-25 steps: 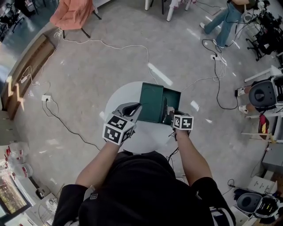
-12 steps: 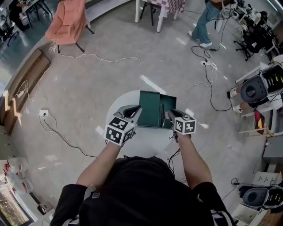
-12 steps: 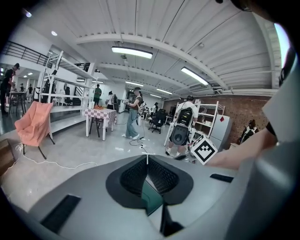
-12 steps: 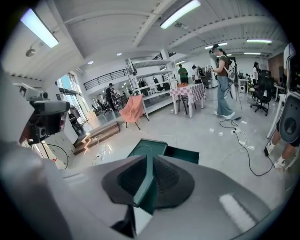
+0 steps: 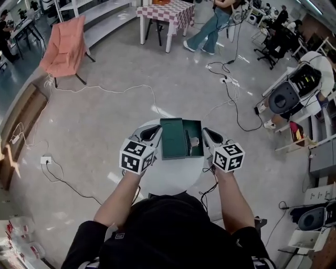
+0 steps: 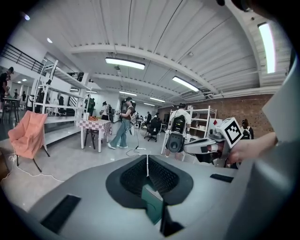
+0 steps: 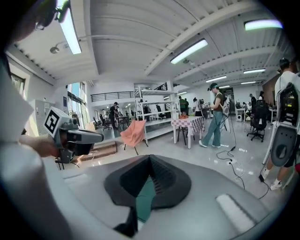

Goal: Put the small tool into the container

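Round white table point(image 5: 169, 177) stands on a glossy grey concrete floor point(image 5: 100, 113). The green container point(image 5: 172, 138) lies open at the table's far edge, lid flap to the left. The small tool point(image 5: 194, 141), a silvery bit, lies in the open half, touching neither gripper. Left gripper point(image 5: 158, 129) is held over the table's left side, just beside the container. Its jaws are together with nothing between them, and only a bit of the green container shows below them. Right gripper point(image 5: 205, 131) is over the table's right side, just beside the container. Its jaws have just been closing and now meet with nothing in them. White cables point(image 5: 105, 90) run over the floor left of the table to a power strip point(image 5: 46, 159), and dark cables point(image 5: 234, 107) run to its right. Well beyond the table on the left is a pink chair point(image 5: 64, 48). Straight beyond the table are a checked-cloth table point(image 5: 167, 10) and a person in jeans point(image 5: 210, 25) mid-step. Office chairs and gear crowd the table's right. Overhead is a white ceiling with strip lights point(image 6: 124, 63), with metal shelving point(image 7: 151, 110) and a brick wall point(image 6: 236, 108) further off.
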`<action>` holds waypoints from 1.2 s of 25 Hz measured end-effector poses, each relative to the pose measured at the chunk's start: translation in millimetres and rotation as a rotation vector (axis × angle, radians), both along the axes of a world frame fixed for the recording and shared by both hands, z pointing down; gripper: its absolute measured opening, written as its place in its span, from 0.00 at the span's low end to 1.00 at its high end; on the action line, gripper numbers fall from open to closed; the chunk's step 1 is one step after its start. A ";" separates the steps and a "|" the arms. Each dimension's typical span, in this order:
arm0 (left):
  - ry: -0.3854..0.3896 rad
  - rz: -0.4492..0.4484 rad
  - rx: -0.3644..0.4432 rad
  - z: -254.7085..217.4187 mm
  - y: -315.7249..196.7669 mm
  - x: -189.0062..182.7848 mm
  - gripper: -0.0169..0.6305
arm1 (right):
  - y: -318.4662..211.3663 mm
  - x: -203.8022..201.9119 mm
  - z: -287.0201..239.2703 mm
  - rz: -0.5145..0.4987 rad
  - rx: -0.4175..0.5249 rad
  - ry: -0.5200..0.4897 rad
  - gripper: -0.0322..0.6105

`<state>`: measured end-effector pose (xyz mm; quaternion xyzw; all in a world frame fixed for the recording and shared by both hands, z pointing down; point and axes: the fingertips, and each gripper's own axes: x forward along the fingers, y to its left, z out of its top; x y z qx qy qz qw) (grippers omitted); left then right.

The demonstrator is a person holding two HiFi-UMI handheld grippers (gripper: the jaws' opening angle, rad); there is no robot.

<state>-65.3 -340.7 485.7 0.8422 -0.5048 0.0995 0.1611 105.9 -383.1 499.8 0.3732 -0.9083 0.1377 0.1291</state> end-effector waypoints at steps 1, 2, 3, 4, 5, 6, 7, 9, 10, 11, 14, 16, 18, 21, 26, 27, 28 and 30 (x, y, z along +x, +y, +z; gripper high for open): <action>0.005 -0.011 0.010 -6.0 -3.1 -4.0 0.05 | 2.6 4.1 -11.3 0.005 0.022 -0.013 0.07; 0.007 -0.020 0.018 -12.3 -6.0 -8.0 0.05 | 4.7 9.1 -22.2 0.011 0.044 -0.023 0.07; 0.002 -0.025 0.026 -19.2 -8.3 -11.5 0.05 | 6.4 14.1 -33.4 0.019 0.065 -0.034 0.07; -0.006 -0.026 0.034 -26.3 -10.1 -14.6 0.05 | 7.9 18.6 -44.9 0.027 0.085 -0.049 0.07; -0.015 -0.025 0.043 -33.8 -11.5 -17.7 0.05 | 9.2 22.3 -56.8 0.034 0.104 -0.068 0.07; -0.022 -0.027 0.054 -41.5 -12.8 -21.1 0.05 | 10.5 25.7 -68.5 0.039 0.122 -0.089 0.07; -0.029 -0.034 0.067 -49.7 -14.3 -24.6 0.05 | 11.6 29.2 -80.0 0.042 0.140 -0.113 0.07; -0.045 -0.053 0.094 -66.0 -19.0 -29.7 0.05 | 12.1 38.4 -101.6 0.046 0.170 -0.161 0.07; -0.052 -0.061 0.103 -73.2 -21.7 -30.7 0.05 | 11.5 43.4 -111.9 0.047 0.184 -0.183 0.07; -0.057 -0.066 0.110 -79.4 -24.2 -30.8 0.05 | 10.8 48.1 -122.2 0.049 0.200 -0.200 0.06; -0.073 -0.061 0.124 -92.8 -28.6 -25.7 0.05 | 14.3 61.9 -152.2 0.050 0.266 -0.228 0.06; -0.083 -0.060 0.142 -101.9 -31.0 -18.7 0.05 | 18.6 75.2 -168.9 0.050 0.301 -0.243 0.06; -0.086 -0.068 0.163 -111.7 -32.2 -13.0 0.05 | 21.7 90.1 -183.6 0.061 0.335 -0.257 0.06; -0.080 -0.092 0.182 -121.0 -30.7 -11.8 0.05 | 27.8 106.8 -199.9 0.105 0.404 -0.254 0.06; -0.071 -0.104 0.187 -124.1 -28.7 -1.5 0.05 | 35.5 123.3 -200.9 0.142 0.428 -0.272 0.06; -0.076 -0.103 0.186 -123.4 -28.7 1.2 0.05 | 34.2 124.5 -198.6 0.139 0.422 -0.274 0.06; -0.079 -0.104 0.185 -122.6 -28.8 3.4 0.05 | 32.1 125.3 -196.2 0.137 0.416 -0.276 0.06; -0.080 -0.104 0.182 -121.5 -29.5 7.3 0.05 | 28.0 125.5 -191.9 0.132 0.403 -0.281 0.06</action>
